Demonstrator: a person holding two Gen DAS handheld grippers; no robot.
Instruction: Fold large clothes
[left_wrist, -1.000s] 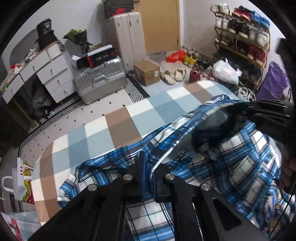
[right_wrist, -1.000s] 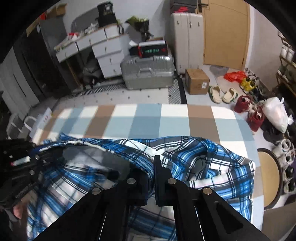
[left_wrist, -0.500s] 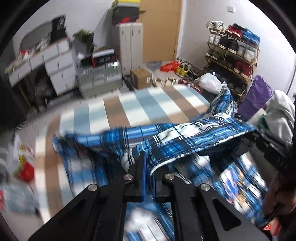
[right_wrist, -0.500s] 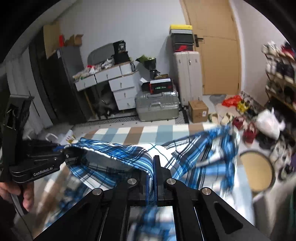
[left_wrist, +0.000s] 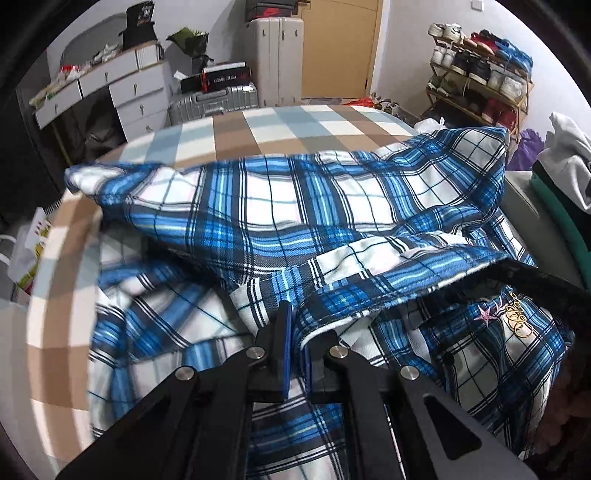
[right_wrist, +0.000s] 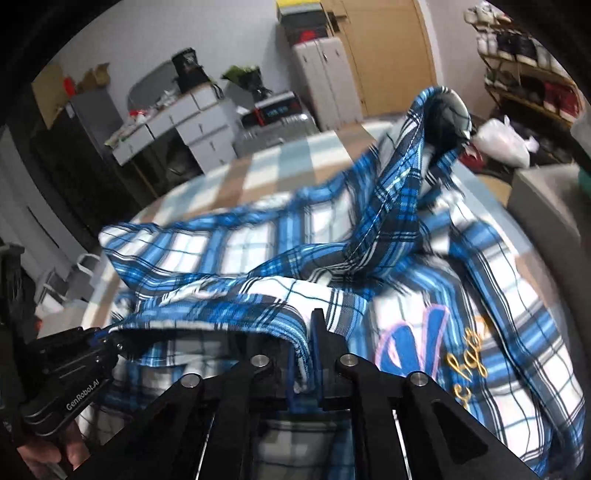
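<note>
- Your left tool (left_wrist: 293, 347) is clamped on the hem of the blue plaid shirt (left_wrist: 295, 206); its two fingers are pressed together on the cloth.
- Your right tool (right_wrist: 301, 354) is opening; the shirt edge is between its fingers, with a small gap beside it.
- The shirt lies bunched on the checked bed cover (left_wrist: 258, 125); one sleeve (right_wrist: 406, 177) stands up in the air, blurred.
- In the right wrist view, a hand (right_wrist: 48, 456) holds the left tool at the lower left.
</note>
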